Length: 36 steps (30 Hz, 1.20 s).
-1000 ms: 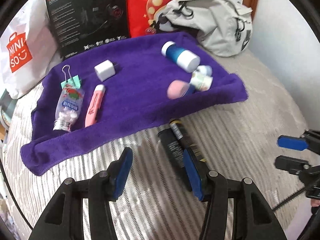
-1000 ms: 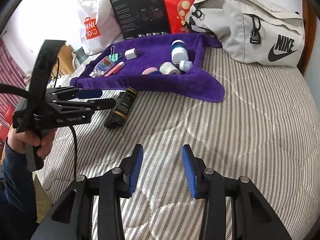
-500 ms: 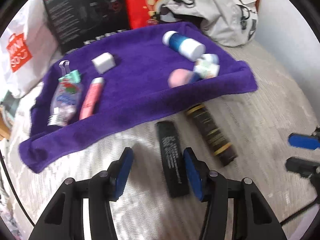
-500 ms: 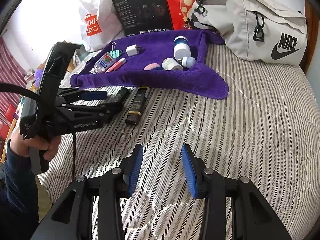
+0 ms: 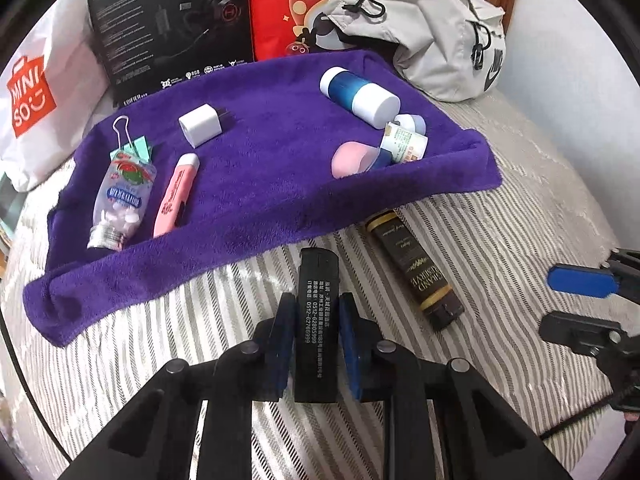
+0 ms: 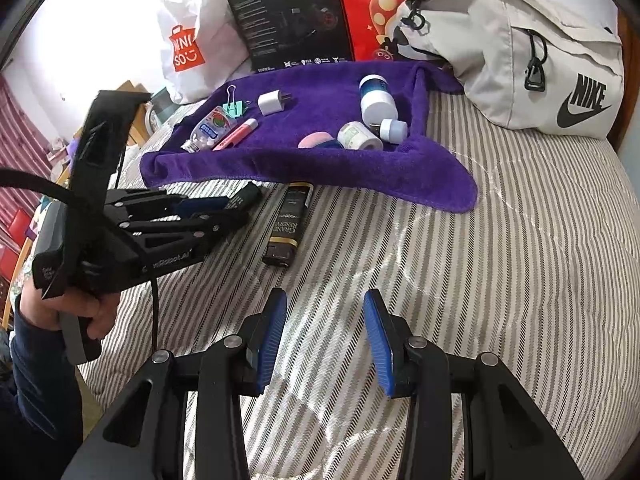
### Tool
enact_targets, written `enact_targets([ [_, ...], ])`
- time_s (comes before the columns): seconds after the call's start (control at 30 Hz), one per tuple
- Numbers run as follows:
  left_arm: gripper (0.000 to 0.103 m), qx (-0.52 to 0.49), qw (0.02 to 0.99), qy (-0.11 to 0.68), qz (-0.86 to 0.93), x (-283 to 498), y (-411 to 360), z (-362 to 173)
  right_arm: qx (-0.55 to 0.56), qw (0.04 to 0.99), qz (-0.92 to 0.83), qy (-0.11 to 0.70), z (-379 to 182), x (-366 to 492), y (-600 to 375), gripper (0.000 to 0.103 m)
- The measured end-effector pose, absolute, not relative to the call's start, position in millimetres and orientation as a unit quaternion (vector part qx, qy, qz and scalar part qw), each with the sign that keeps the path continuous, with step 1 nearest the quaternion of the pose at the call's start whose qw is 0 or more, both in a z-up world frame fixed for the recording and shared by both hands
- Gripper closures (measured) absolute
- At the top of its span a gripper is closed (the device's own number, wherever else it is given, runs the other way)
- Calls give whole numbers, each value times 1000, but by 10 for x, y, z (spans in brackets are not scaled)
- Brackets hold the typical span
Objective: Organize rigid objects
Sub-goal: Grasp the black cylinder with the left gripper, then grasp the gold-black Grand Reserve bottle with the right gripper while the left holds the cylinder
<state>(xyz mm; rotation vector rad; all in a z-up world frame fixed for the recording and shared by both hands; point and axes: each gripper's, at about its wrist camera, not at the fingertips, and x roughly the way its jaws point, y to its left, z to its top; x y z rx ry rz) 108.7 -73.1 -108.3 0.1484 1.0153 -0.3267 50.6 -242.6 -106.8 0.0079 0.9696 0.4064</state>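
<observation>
Black bar: we are pinching a flat black rectangular bar with white printed text [image 5: 316,320] lengthwise between our left gripper [image 5: 314,344] pads; it is lying on the grey-and-white striped quilt [image 5: 500,240], just near of the towel's front hem.

Left gripper: its blue pads are pressing on both long sides of the bar, around its near half, so the far half is sticking out ahead of the fingers.

Right gripper: our right gripper [image 6: 326,336] is hovering over bare quilt with its blue pads spread and nothing between them.

Neighbour: a dark brown tube with gold bands and gold lettering [image 5: 414,268] is lying just right of the bar, apart from it, and is also off the towel.

Towel: the purple plush towel [image 5: 280,184] is lying far of both, already carrying a clear pill bottle [image 5: 120,200], a pink marker [image 5: 176,196], a white plug adapter [image 5: 200,125], a mint binder clip [image 5: 134,146], a blue-and-white jar [image 5: 358,94] and three small pots at the right.

Doing it well: we judge we are picking up the bar to move it onto the towel. We should be lifting straight up before going far, so the protruding end is clearing the raised hem.

Placement: the open middle of the towel, between marker and pots, is looking like the safest spot.

Risk: the grip is sitting behind the bar's middle, so the far end may be drooping; keeping the squeeze firm helps.
</observation>
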Motion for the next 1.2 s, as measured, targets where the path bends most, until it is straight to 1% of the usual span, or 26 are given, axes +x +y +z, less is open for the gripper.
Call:
enact_targets([
  [0.4,82,39,869,481,-111,849,-40,-1051,-32,871,164,462,-1137,945,-1857,63],
  [0.63,82,26,868,484,-110,800,69,-1103,-78,872,119,469,-1334,1104,-1610,63],
  [0.67,82,25,868,483,-112,803,67,-1106,-83,878,115,457,-1326,1087,-1586,63],
  [0.77,82,23,868,482,-116,791,80,-1109,-72,880,110,456,-1334,1095,-1586,64],
  [0.8,82,23,868,482,-116,774,85,-1109,-74,880,110,456,-1337,1100,-1574,66],
  [0.83,82,23,868,481,-117,773,85,-1108,-76,880,115,455,-1334,1096,-1567,74],
  [0.87,82,21,869,481,-118,769,90,-1106,-79,880,116,454,-1332,1088,-1559,79],
  [1.2,82,15,870,477,-123,754,148,-1106,-93,873,118,464,-1330,1071,-1595,79],
])
